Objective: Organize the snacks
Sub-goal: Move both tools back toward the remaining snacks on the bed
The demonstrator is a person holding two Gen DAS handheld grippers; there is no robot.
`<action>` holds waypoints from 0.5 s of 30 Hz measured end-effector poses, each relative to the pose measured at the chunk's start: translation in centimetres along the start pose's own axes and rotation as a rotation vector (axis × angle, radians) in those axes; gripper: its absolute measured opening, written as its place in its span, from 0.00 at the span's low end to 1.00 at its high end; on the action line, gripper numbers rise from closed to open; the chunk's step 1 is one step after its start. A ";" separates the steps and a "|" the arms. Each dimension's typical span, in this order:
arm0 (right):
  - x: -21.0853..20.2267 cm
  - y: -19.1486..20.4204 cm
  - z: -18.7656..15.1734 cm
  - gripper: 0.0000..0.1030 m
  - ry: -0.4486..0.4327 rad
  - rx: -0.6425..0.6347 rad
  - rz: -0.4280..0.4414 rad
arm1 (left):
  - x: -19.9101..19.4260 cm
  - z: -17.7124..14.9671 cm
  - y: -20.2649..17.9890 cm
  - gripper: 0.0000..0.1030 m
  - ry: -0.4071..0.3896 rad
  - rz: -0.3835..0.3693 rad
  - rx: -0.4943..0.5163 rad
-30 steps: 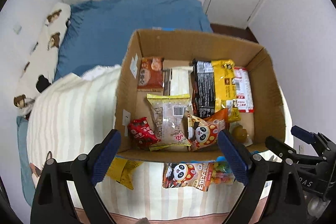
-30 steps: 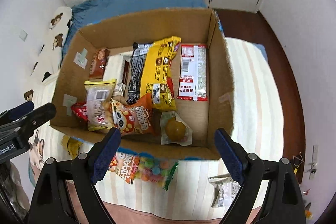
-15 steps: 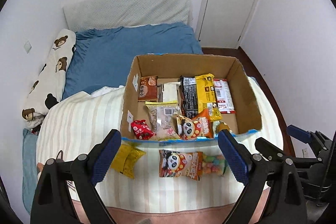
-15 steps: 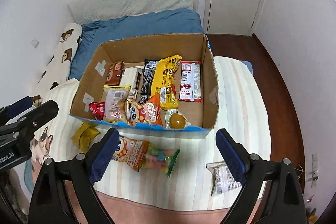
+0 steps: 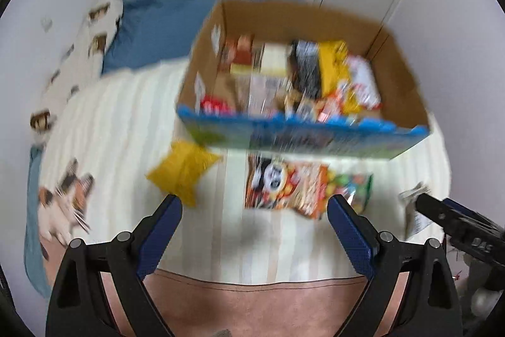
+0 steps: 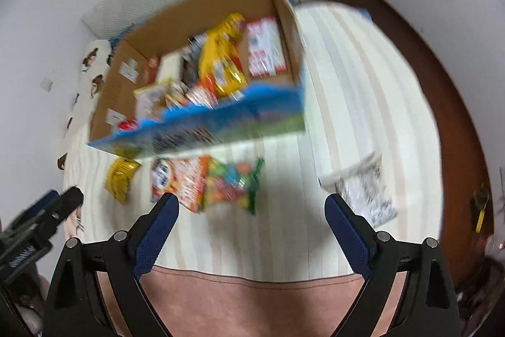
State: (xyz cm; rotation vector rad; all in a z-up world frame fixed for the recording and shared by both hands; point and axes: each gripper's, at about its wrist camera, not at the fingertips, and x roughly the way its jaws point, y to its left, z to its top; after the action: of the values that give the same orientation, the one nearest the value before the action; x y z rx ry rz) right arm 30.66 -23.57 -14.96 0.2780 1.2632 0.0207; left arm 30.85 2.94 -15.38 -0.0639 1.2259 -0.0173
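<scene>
your left tool [image 5: 254, 210] and right tool [image 6: 251, 207] gape empty; ahead lie one box [image 5: 315, 139] and four loose packets: yellow packet [image 5: 184, 168], panda packet [image 5: 284, 182], candy packet [image 6: 232, 182], silver packet [image 6: 363, 188].

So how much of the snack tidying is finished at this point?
Most snacks already sit in the cardboard box. Nothing is in hand: the left tool and right tool are both open and empty, above the striped blanket. Left outside the box are the yellow packet, the panda packet, the colourful candy bag and the silver packet.
</scene>
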 end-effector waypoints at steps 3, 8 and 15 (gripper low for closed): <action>3.0 -1.2 -0.4 0.93 0.048 0.037 0.025 | 4.3 -0.3 -0.3 0.92 0.105 -0.035 -0.041; 6.8 -2.3 -0.1 0.89 0.092 0.091 0.036 | 10.4 0.6 -2.2 0.92 0.253 -0.076 -0.052; 9.1 -2.9 0.4 0.87 0.109 0.131 0.071 | 13.9 0.4 -2.8 0.92 0.295 -0.032 -0.085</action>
State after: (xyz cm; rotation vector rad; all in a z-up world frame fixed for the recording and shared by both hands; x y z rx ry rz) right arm 33.50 -24.91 -24.02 0.4398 1.3645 0.0143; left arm 35.96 -0.53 -28.18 -0.1590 1.5208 -0.0022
